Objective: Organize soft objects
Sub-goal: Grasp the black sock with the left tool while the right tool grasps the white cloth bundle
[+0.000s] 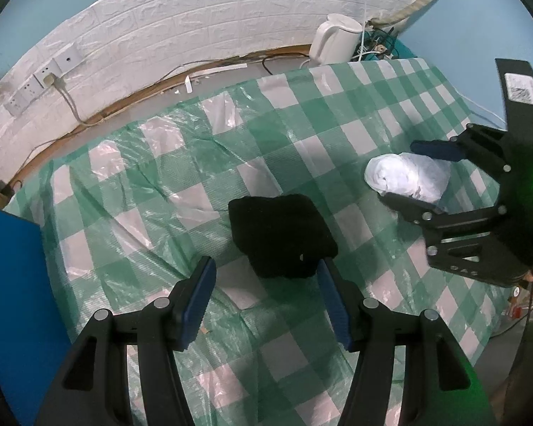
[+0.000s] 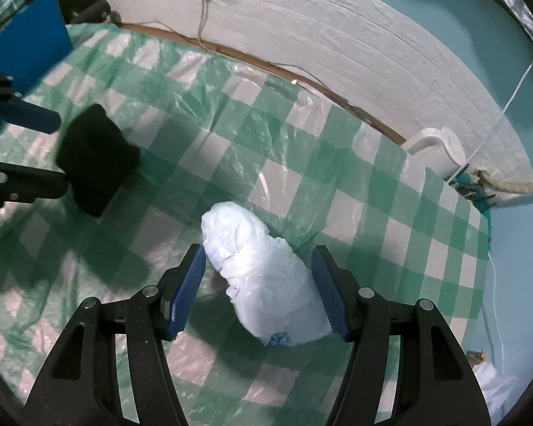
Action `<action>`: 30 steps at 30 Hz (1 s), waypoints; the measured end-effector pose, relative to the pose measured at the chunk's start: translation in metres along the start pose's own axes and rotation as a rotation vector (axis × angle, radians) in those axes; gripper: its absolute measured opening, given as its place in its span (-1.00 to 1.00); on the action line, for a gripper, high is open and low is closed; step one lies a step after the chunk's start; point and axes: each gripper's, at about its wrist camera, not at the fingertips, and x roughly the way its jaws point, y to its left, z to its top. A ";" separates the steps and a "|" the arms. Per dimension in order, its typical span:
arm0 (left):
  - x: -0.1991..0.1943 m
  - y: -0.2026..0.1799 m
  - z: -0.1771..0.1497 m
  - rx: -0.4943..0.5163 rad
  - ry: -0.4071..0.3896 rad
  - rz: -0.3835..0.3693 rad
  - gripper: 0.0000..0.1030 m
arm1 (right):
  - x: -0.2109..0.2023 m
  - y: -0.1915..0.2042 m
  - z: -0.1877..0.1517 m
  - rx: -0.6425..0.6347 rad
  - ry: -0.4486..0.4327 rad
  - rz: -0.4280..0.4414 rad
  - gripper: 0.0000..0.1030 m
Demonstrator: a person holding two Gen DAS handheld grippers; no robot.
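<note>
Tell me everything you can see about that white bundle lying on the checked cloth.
The white bundle is a soft, crinkled oblong lump, seemingly wrapped in thin plastic, with a bit of blue showing at its near end. It lies on the green-and-white checked tablecloth, between the right gripper's blue-padded fingers, which straddle it; whether they touch it is unclear. Nothing else touches it.

left wrist – steep down, close | right wrist – same | shared: checked cloth (image 1: pixel 160 191)

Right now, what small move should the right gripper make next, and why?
Probably close the right gripper: the white bundle already lies between its open fingers on the checked tablecloth, touching one at most, so closing should grip it.
</note>
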 end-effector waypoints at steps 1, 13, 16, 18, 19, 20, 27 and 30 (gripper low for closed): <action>0.001 -0.001 0.001 0.001 0.001 -0.003 0.18 | 0.002 0.000 0.000 0.002 0.004 0.000 0.09; 0.015 -0.009 0.009 -0.006 0.017 -0.013 0.32 | 0.002 -0.021 -0.008 0.284 -0.013 0.149 -0.19; 0.019 -0.011 0.012 -0.018 0.021 -0.021 0.35 | -0.003 -0.030 -0.013 0.383 -0.013 0.196 -0.19; 0.022 -0.012 0.015 -0.024 0.025 -0.027 0.35 | -0.006 -0.034 -0.016 0.427 -0.019 0.224 -0.19; 0.024 -0.013 0.017 -0.028 0.029 -0.033 0.35 | -0.008 -0.036 -0.017 0.439 -0.024 0.232 -0.19; 0.026 -0.013 0.018 -0.032 0.034 -0.037 0.35 | -0.010 -0.036 -0.018 0.446 -0.030 0.234 -0.19; 0.034 -0.020 0.027 -0.059 0.060 -0.069 -0.18 | -0.030 -0.039 -0.019 0.479 -0.055 0.216 -0.19; 0.030 -0.026 0.025 -0.009 0.042 -0.048 -0.38 | -0.040 -0.041 -0.021 0.481 -0.075 0.216 -0.19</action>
